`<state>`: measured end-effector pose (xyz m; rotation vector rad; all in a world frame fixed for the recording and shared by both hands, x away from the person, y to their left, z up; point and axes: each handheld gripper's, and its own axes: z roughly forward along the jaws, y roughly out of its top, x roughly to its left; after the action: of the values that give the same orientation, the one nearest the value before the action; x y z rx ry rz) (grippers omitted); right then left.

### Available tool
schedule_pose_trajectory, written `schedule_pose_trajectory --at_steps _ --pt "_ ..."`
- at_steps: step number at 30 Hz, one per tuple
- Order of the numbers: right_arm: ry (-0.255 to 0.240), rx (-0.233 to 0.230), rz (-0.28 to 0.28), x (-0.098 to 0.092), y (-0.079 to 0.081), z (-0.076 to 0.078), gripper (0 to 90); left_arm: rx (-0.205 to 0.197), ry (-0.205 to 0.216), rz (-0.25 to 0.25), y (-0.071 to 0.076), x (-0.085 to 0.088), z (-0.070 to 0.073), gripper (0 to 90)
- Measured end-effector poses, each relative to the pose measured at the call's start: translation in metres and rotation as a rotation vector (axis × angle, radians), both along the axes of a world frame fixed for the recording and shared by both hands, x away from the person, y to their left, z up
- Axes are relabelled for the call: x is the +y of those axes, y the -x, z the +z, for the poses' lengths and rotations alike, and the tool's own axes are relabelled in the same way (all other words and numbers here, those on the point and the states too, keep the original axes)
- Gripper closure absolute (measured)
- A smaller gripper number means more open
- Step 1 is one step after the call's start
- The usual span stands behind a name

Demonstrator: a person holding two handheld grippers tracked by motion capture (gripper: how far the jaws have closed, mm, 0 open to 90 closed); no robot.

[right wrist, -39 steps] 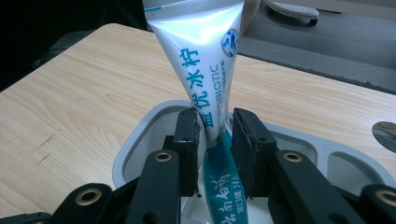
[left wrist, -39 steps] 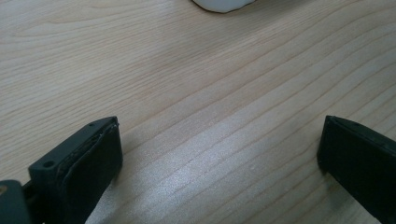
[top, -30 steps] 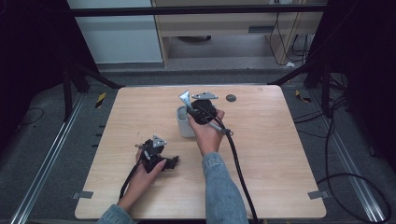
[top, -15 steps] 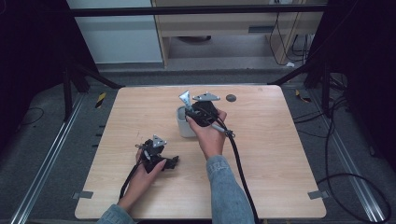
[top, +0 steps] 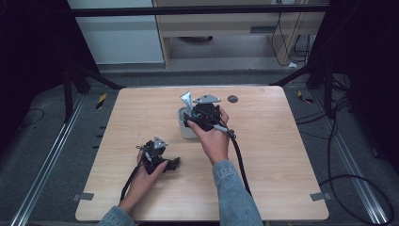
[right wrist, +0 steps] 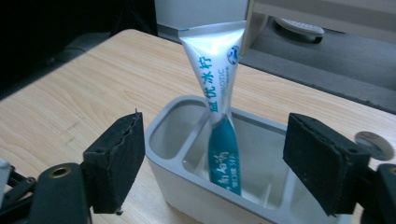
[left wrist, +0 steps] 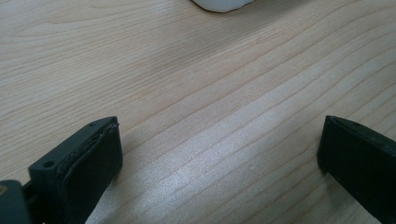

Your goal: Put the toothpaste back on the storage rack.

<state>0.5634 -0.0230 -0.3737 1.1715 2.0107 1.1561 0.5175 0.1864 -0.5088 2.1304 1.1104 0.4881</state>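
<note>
Now just opened wide, right gripper (right wrist: 212, 163) jaws flanking, not touching, toothpaste tube (right wrist: 217, 112) standing tilted in grey holder (right wrist: 187, 186) mid-surface; left gripper (left wrist: 219, 163) jaws wide, bare, near-left.

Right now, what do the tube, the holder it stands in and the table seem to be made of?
Tube: probably laminated plastic or foil, glossy, with a crimped flat end. Holder: looks like matte grey-white plastic, with smooth rounded walls. Table: pale wood or wood-look laminate, with visible grain.
</note>
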Motion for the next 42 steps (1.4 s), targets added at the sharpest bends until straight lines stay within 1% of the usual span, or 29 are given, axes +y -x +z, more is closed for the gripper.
schedule_pose_trajectory --at_steps 4,8,10,15,19,23,29,35,42 --pt "-0.004 0.007 0.005 -0.005 0.001 0.002 16.4 0.0 0.0 0.0 0.0 0.0 0.0 0.0" --pt "0.003 0.004 0.007 -0.009 0.003 0.004 13.6 -0.001 0.0 -0.001 0.0 0.0 0.0 0.0" --pt "0.005 0.011 0.009 -0.012 0.006 0.006 11.8 -0.001 -0.001 -0.001 0.0 0.0 0.0 0.0" --pt "0.013 0.012 0.011 -0.017 0.011 0.01 10.3 -0.001 -0.001 -0.001 0.0 0.0 0.0 0.0" --pt "0.01 0.01 0.017 -0.023 0.015 0.013 9.1 0.0 0.0 -0.001 0.0 0.0 0.0 0.0" --pt "-0.006 -0.005 0.017 -0.028 0.019 0.014 8.7 -0.001 0.0 0.0 0.0 0.0 0.0 0.0" --pt "-0.016 0.007 0.005 -0.037 0.022 0.013 8.7 -0.001 0.0 0.0 0.0 0.0 0.0 0.0" --pt "-0.012 0.008 -0.003 -0.047 0.026 0.011 8.7 -0.001 0.0 0.0 0.0 0.0 0.0 0.0" --pt "-0.023 0.007 -0.017 -0.059 0.032 0.011 8.5 -0.002 0.001 0.0 0.0 0.0 0.0 0.0"
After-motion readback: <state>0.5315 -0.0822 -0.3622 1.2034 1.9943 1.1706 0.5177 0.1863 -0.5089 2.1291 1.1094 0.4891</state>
